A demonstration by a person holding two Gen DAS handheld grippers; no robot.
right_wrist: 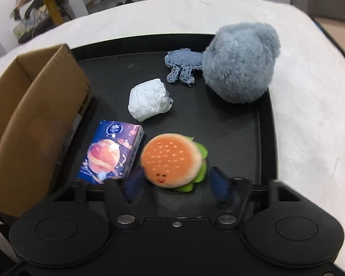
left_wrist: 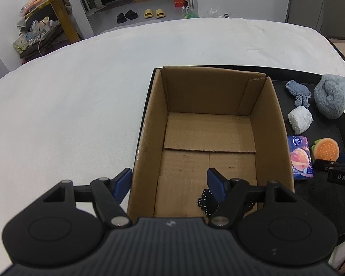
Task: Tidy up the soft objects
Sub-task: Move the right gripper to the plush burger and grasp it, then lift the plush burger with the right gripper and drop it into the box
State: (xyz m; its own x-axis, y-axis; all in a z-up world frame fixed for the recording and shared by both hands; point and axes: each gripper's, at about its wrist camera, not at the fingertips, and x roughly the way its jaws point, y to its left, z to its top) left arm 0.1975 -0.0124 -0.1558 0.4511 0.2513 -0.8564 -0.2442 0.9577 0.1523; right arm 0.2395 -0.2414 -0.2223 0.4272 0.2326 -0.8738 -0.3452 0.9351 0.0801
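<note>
The plush hamburger (right_wrist: 172, 161), a round orange bun with pale seed spots, a stitched face and green felt lettuce, sits low in the centre of the right wrist view on the black tray (right_wrist: 265, 138). It lies between the blurred blue pads of the right gripper (right_wrist: 173, 182); whether those pads press on it I cannot tell. Just left of it, touching or nearly so, lies a glossy purple tissue pack (right_wrist: 111, 153) printed with a planet. Above that rests a crumpled white wad (right_wrist: 148, 102), and toward the upper right a flat blue knitted piece (right_wrist: 181, 65) partly tucked behind a rounded, fluffy grey-blue plush (right_wrist: 240, 63).

In the left wrist view, the open corrugated cardboard box (left_wrist: 149, 124) fills the centre, its floor of overlapping flaps. The left gripper (left_wrist: 170, 182) stands spread wide, one blue finger outside the box's left wall, the other inside, over a black fabric piece with white dots (left_wrist: 204, 201) on the box floor. A white fuzzy cloth (left_wrist: 80, 87) covers the table.
</note>
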